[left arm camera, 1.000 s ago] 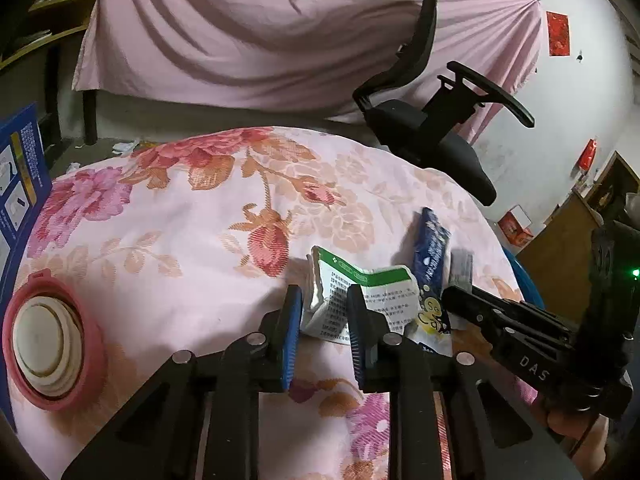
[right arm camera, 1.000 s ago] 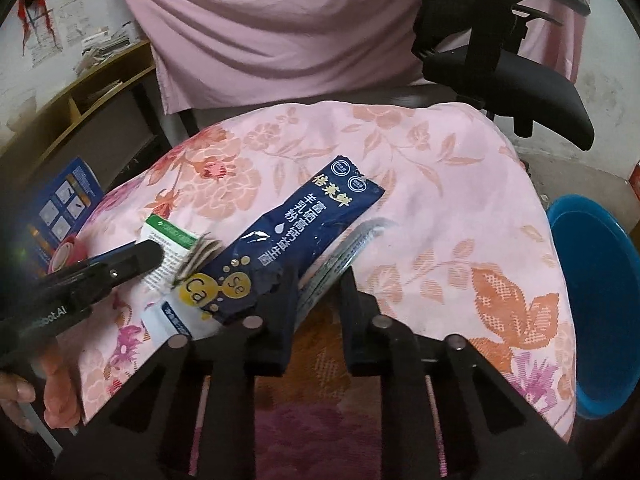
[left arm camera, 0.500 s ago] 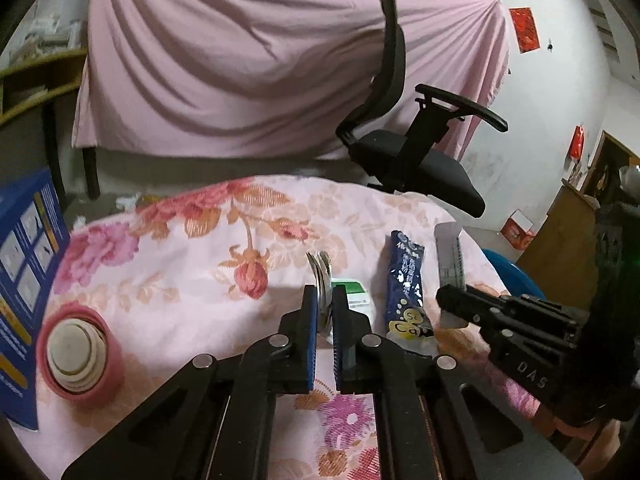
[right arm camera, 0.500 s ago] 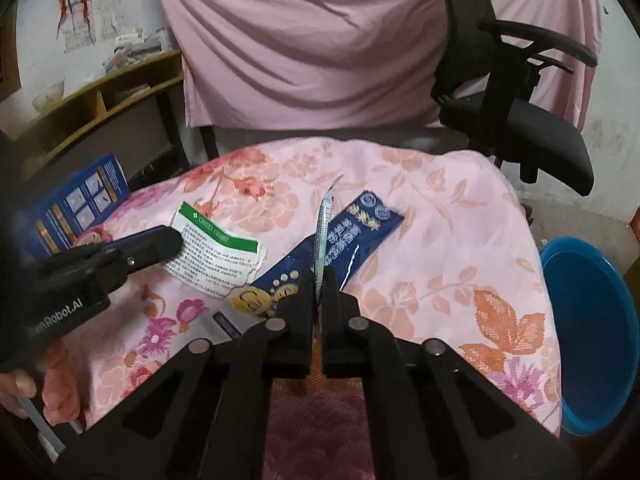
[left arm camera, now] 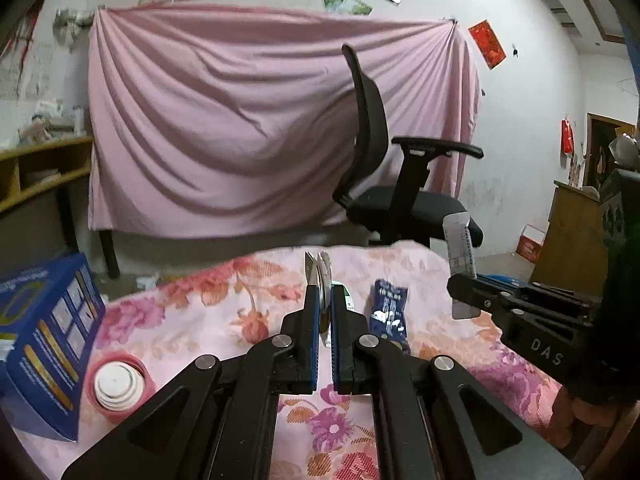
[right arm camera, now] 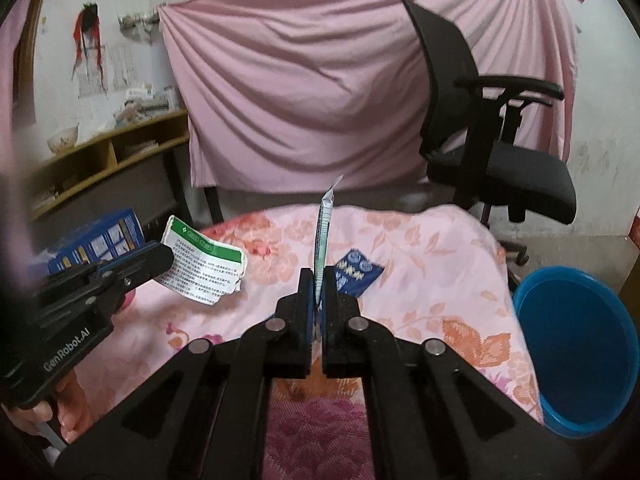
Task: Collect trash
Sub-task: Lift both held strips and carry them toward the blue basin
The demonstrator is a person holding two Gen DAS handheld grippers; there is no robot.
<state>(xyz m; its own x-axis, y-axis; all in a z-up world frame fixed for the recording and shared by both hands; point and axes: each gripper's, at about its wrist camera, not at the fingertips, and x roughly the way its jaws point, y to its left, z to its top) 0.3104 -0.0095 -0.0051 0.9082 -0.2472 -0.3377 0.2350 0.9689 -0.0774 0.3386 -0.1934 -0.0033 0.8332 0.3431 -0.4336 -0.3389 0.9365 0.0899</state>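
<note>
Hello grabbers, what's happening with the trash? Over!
Left gripper shut on green-white wrapper. Right gripper shut on thin silver packet. Blue sachet lies on the cloth. Blue bin unobstructed.

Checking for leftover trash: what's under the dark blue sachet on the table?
The dark blue sachet lies flat on the floral tablecloth; anything beneath it is covered.

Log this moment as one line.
left gripper: shut on green-white wrapper | right gripper: shut on silver sachet | blue sachet: on table
</note>
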